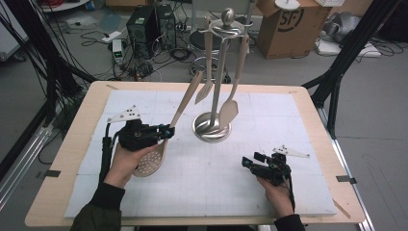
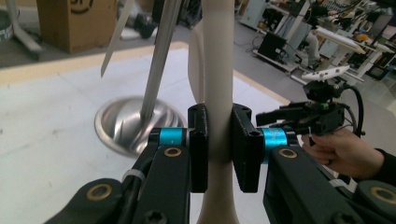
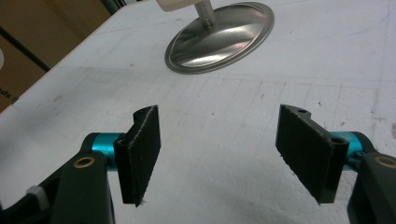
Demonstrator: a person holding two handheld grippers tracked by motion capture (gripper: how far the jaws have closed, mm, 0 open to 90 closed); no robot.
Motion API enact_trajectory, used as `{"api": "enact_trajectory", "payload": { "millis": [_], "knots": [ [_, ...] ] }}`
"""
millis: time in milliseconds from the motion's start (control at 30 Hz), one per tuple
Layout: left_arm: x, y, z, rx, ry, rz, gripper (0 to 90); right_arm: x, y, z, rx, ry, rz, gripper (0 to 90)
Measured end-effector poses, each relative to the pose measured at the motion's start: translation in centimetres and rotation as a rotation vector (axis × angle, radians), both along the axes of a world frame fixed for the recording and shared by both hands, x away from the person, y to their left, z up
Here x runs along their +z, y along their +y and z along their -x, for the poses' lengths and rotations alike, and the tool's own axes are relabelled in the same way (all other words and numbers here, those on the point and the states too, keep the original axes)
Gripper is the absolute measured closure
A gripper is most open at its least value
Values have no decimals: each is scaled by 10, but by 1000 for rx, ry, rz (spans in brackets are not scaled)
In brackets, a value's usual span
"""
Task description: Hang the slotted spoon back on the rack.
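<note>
Worktop (image 1: 308, 101) carries my steel utensil stand (image 1: 212, 126), two beige tools hanging on it. Box (image 1: 288, 24) behind reads "SF". My left claw (image 1: 168, 131) is clamped tight on the slotted spoon's handle (image 2: 218, 84), spoon (image 1: 151, 159) tilted just left of the stand. Right claw (image 3: 219, 154) gapes wide, nothing between.

Matt beige plastic skimmer (image 1: 153, 159), glossy polished metal stand (image 1: 211, 127), pale wooden table (image 1: 77, 144) edge, matt white mat (image 1: 211, 168), rough black gripper pads (image 3: 142, 154)
</note>
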State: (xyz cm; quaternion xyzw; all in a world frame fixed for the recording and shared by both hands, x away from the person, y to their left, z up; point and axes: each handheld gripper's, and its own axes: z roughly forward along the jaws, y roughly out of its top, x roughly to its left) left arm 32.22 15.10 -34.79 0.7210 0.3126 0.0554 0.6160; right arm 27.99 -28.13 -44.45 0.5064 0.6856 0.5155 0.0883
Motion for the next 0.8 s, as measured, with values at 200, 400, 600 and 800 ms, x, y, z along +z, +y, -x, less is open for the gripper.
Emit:
{"api": "enact_trajectory", "payload": {
  "millis": [200,400,600,800],
  "knots": [
    [9,-3,-2,5,-99,94,785,0,-1,-1,1,-3,-2,302],
    [13,-5,-10,9,-127,144,785,1,-2,0,-3,-6,-6,302],
    [19,-9,-20,11,-144,188,785,1,2,0,7,-7,10,303],
    [22,-9,-27,18,-164,269,785,2,1,0,7,-18,3,303]
  ]
}}
